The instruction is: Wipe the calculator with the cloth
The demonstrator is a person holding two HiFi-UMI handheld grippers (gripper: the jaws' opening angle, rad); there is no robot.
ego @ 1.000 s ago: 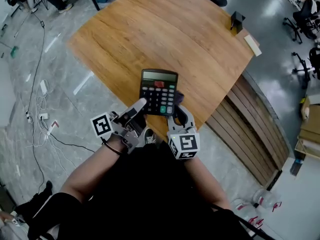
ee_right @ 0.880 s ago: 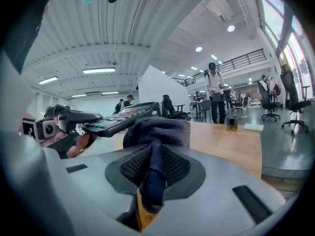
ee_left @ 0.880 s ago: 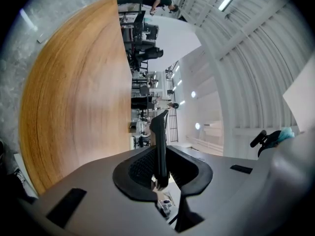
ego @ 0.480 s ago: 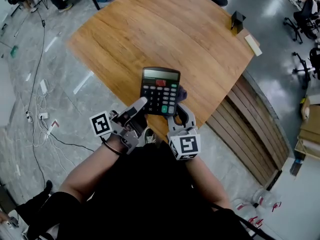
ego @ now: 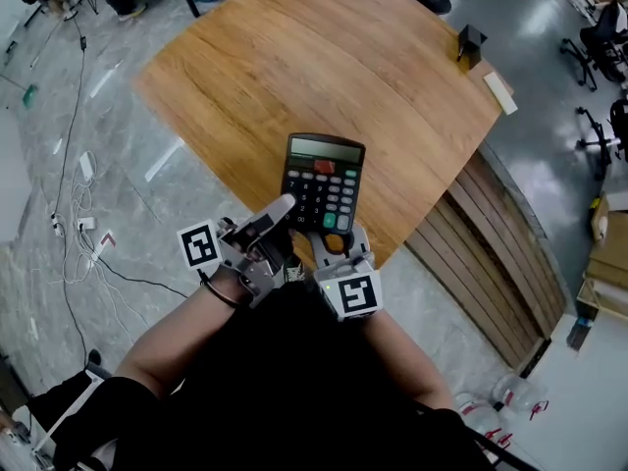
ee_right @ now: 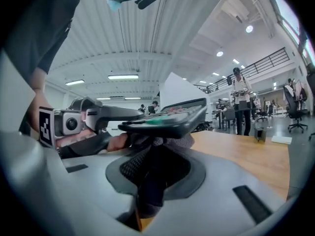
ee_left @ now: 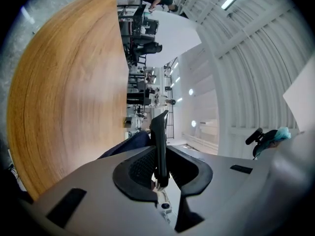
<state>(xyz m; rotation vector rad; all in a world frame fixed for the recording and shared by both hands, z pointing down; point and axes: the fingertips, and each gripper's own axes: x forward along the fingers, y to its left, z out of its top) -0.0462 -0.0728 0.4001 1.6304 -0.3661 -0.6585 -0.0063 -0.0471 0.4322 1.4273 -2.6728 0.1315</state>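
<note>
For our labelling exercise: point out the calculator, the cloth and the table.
calculator (ego: 324, 189): head view, on its keypad.
cloth (ee_right: 174, 141): right gripper view, bunch under the calculator.
table (ego: 294, 57): head view, bare wooden top.

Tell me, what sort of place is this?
Probably a big open workshop or lab hall: a high white ribbed ceiling with strip lights, black wheeled office chairs on a polished grey floor, and loose white cables trailing across it.

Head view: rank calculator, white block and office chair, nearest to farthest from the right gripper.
1. calculator, just ahead of the right gripper.
2. white block, right edge of table.
3. office chair, far top right.
</note>
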